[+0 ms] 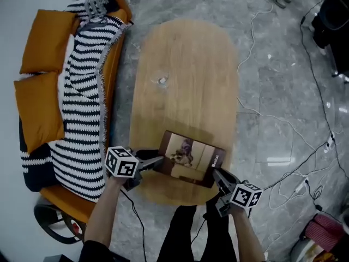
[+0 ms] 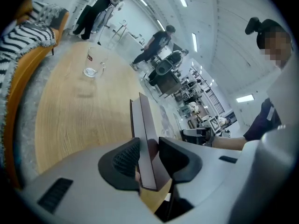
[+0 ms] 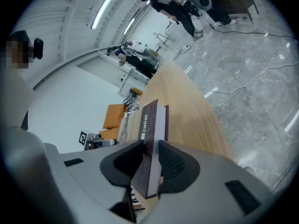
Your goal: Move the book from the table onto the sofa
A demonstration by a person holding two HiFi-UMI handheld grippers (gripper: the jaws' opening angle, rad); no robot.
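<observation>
Holding the book, head view: the book is clamped at its left edge by the left gripper and at its right edge by the right gripper. It is held over the near end of the table, seemingly just off the wood. The sofa, to the left, is not yet reached. The glass stands well apart and is unlikely to be struck.
Left gripper view: the pads are pressed on the book's edge with a shallow bite. A slip could be caused if the hands are drawn apart.
Right gripper view: the book is pinched near its spine end. It could be twisted loose if one hand is led ahead during the swing.
</observation>
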